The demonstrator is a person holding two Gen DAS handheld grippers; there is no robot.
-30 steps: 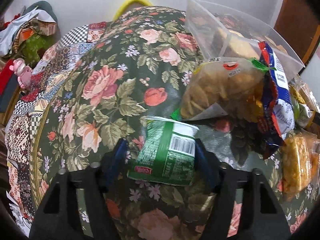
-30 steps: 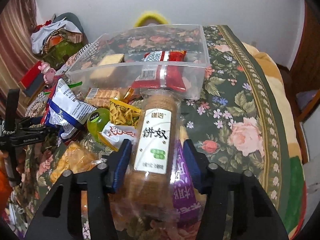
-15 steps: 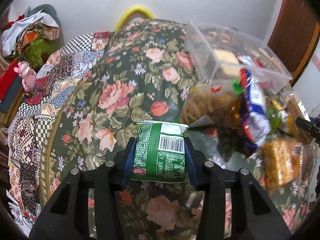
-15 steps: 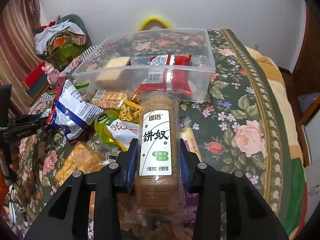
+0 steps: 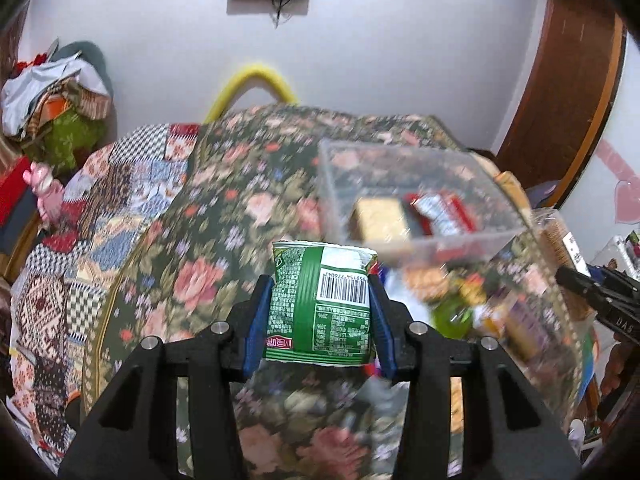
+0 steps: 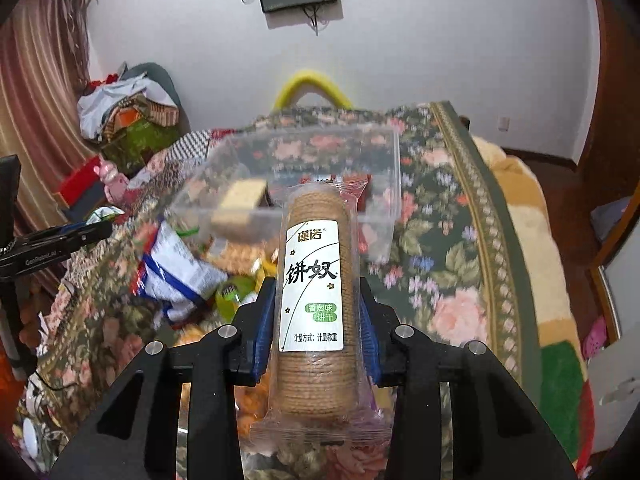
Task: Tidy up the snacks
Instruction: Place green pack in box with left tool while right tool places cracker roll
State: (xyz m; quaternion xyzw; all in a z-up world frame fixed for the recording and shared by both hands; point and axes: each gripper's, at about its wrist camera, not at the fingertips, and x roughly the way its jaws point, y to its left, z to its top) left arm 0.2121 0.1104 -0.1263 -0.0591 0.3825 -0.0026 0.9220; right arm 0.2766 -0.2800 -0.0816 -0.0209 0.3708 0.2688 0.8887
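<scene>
Left gripper [image 5: 320, 312]: matte black angular frame w/ triangular cut-outs, blue ribbed pads [image 5: 256, 320] on inner finger faces, 4 round silver screws across top.
Right gripper [image 6: 316, 320]: same build, black body, blue pads [image 6: 265, 322], 4 silver screw heads. White lettering on side, partly legible.

Right gripper clamping a cracker sleeve

The right gripper [image 6: 318, 320] is squeezing a clear sleeve of round crackers [image 6: 314, 300] just in front of the clear plastic bin [image 6: 384, 216]; loose snack packets [image 6: 176, 272] are lying left of the sleeve.
</scene>
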